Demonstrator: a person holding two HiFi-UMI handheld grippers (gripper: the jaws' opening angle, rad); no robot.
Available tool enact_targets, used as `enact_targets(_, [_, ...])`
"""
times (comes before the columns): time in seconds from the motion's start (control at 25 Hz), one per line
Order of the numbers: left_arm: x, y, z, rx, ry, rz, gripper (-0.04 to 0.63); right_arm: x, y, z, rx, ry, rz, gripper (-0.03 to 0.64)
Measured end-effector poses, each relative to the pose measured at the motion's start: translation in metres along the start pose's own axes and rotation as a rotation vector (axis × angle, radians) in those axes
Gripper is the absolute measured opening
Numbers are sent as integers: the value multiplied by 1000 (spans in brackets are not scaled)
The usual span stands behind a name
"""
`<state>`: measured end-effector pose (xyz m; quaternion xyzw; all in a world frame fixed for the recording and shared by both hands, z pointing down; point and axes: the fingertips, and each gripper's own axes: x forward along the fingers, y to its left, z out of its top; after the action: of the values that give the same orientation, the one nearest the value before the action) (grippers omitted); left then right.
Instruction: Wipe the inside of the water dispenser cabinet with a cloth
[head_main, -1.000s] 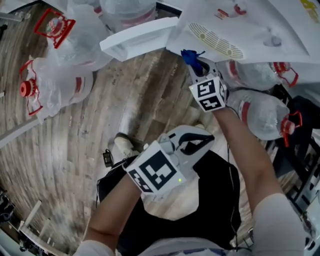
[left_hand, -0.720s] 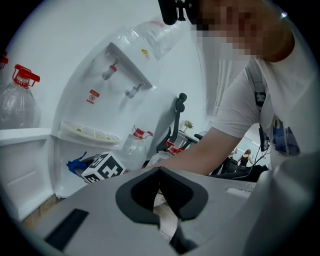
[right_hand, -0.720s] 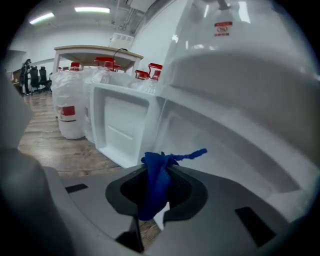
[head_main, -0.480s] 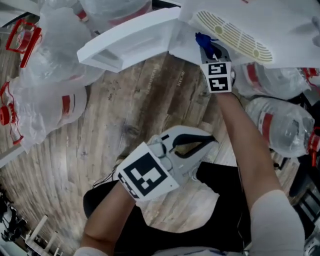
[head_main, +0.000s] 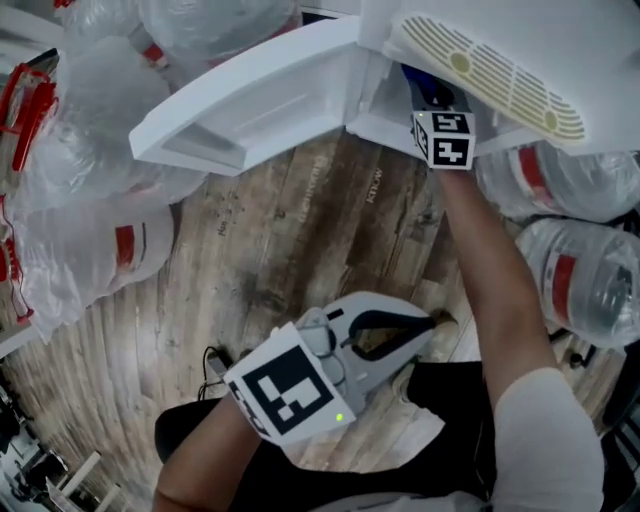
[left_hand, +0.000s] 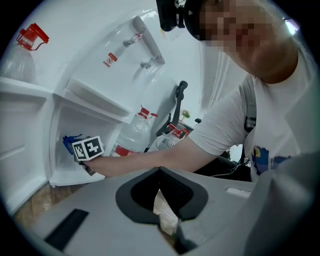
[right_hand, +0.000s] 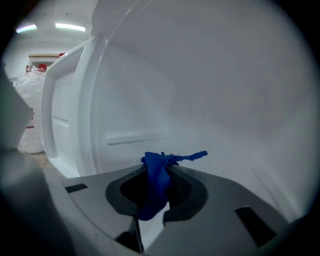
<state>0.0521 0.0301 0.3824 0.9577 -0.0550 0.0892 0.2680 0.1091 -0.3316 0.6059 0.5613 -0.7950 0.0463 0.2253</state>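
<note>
Blue cloth (head_main: 413, 78) sits pinched in the right gripper (head_main: 425, 95), which in the head view reaches past the front edge of the water dispenser cabinet (head_main: 385, 128). The door (head_main: 240, 100) is swung wide to give room. The left gripper (head_main: 425, 328) hangs low over the wooden floor (head_main: 300, 230), seemingly parked out of the way.

In the left gripper view its jaws meet at the tips with nothing between them, and the cloth is held just above the cabinet's base, behind its front edge.

In the right gripper view the jaws are clamped on the cloth. A tuft pokes ahead toward the white back wall (right_hand: 210, 100), probably so that fabric rather than plastic meets the surface.
</note>
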Motion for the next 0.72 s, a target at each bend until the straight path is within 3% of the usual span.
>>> enact_targets(0.24, [10, 14, 3, -39, -48, -6, 2, 30, -9, -6, 66, -63, 17, 69])
enact_targets(0.72, [20, 42, 4, -78, -37, 3, 3, 72, 1, -15, 173, -102, 71, 71])
